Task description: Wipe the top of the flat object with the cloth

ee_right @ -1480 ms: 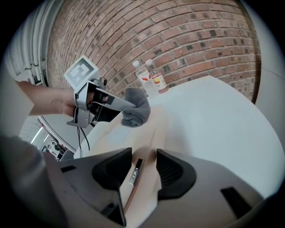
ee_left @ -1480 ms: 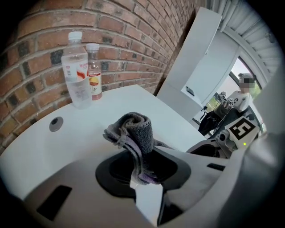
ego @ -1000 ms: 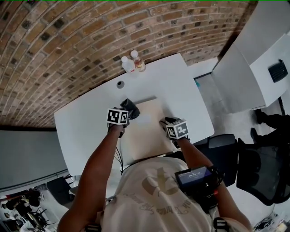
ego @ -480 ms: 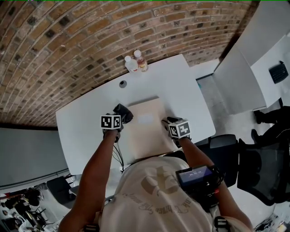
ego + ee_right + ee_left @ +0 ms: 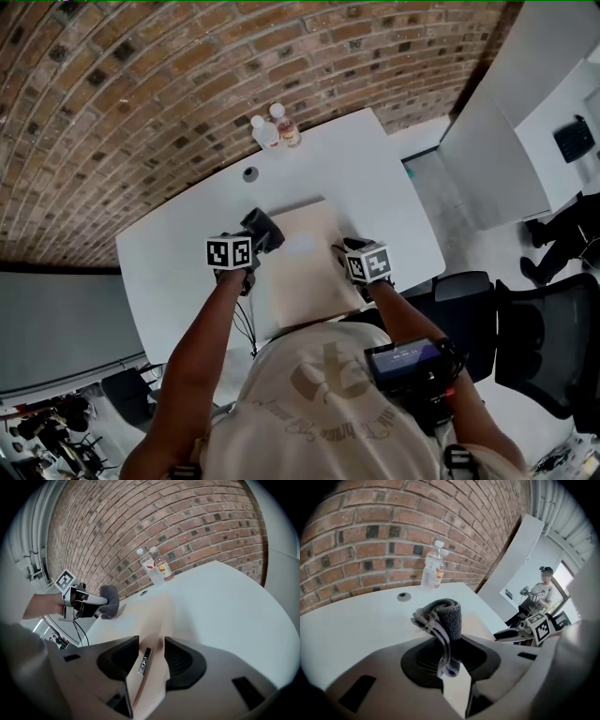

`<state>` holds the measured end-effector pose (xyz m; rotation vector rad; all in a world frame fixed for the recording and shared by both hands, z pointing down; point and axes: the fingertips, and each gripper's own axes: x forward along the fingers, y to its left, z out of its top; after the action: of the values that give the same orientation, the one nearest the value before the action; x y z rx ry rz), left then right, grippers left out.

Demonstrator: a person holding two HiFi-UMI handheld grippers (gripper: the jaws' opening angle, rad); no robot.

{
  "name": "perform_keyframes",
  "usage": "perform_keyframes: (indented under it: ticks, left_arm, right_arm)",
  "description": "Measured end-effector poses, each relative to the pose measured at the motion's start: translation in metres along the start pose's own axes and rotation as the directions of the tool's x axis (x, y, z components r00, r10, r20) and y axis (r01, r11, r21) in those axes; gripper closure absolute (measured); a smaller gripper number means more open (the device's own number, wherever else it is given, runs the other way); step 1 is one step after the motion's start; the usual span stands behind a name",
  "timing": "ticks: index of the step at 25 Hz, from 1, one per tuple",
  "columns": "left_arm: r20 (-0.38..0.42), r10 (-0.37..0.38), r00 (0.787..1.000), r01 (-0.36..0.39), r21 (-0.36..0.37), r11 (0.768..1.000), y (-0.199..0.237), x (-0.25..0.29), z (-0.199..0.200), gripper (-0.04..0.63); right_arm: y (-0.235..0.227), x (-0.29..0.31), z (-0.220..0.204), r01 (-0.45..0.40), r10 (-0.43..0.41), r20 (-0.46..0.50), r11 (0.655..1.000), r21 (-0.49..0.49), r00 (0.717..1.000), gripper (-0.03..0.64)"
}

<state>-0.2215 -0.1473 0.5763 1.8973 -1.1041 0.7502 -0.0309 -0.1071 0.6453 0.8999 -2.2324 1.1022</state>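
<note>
A flat beige object [image 5: 305, 272] lies on the white table [image 5: 187, 244] in front of me. My left gripper [image 5: 255, 244] is shut on a bunched dark grey cloth [image 5: 262, 229] and holds it over the object's far left corner. In the left gripper view the cloth [image 5: 440, 620] stands up from the left gripper [image 5: 449, 659], slightly above the surface. My right gripper [image 5: 341, 253] is at the object's right edge. In the right gripper view that edge [image 5: 146, 620], with a small port in it, fills the gap of the right gripper [image 5: 152, 656].
Two plastic bottles [image 5: 272, 129] stand at the table's far edge by the brick wall, with a round cable hole [image 5: 249, 173] in front of them. Cables [image 5: 246, 323] hang at the near left edge. A black chair [image 5: 544, 337] and white partitions are to the right.
The left gripper with the cloth slid left off the object's top toward its left edge, then rose a little and came back to the far left corner. The right gripper stayed put.
</note>
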Motion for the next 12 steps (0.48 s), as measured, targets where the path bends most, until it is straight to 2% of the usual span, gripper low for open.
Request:
perform_keyframes:
  ticks: [6,12]
  left_arm:
    - [-0.009,-0.135,0.991,0.136,0.063,0.989,-0.074,0.031,0.021,0.491]
    - [-0.046,-0.210,0.977,0.213,0.088,0.973,-0.122,0.063,0.031,0.490]
  right_arm:
    - [0.001,-0.001,0.004,-0.011,0.011,0.008,1.000,-0.025,1.000,0.434]
    - [0.008,-0.008,-0.004,-0.066,0.066,0.002,0.998,-0.002,0.998,0.434]
